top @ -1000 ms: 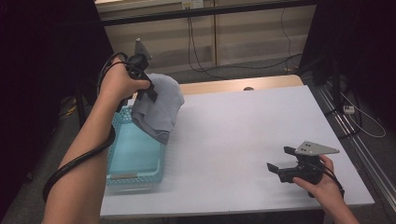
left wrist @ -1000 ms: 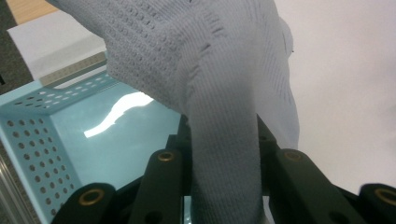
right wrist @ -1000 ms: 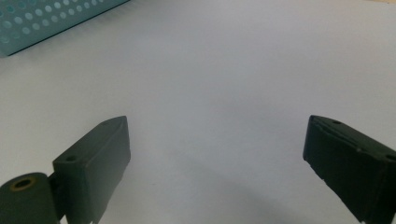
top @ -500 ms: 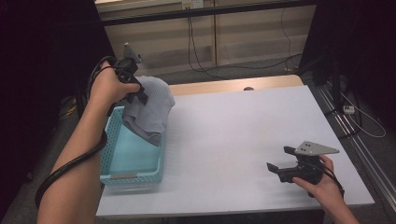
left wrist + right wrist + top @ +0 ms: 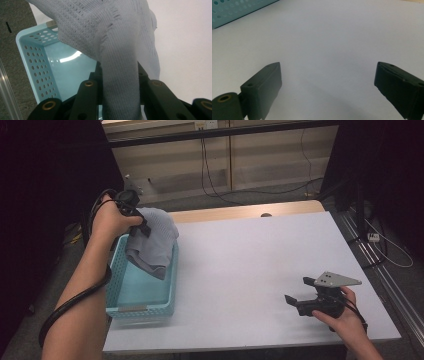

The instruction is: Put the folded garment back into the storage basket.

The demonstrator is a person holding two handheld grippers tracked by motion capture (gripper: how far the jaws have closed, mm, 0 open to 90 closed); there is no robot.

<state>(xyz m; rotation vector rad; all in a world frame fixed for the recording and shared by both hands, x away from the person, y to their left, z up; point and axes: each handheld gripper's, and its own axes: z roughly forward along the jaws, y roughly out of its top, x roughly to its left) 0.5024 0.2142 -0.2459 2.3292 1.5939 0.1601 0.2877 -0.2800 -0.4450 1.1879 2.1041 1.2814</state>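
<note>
Here the left gripper [image 5: 134, 215] has its jaws clamped on a bunched fold of the grey knit cloth [image 5: 152, 242], which hangs over the far end of the turquoise basket [image 5: 142, 309]. The right gripper [image 5: 300, 304] rests near the table [image 5: 250, 260], jaws spread wide with nothing between them.

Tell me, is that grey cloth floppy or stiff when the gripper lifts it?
Probably floppy: the cloth droops in folds below the left gripper and sags toward the basket. It likely weighs little, since a pinch on one bunched part carries all of it. The knit, holey weave seen in the left gripper view suggests it grips well rather than slipping.
</note>
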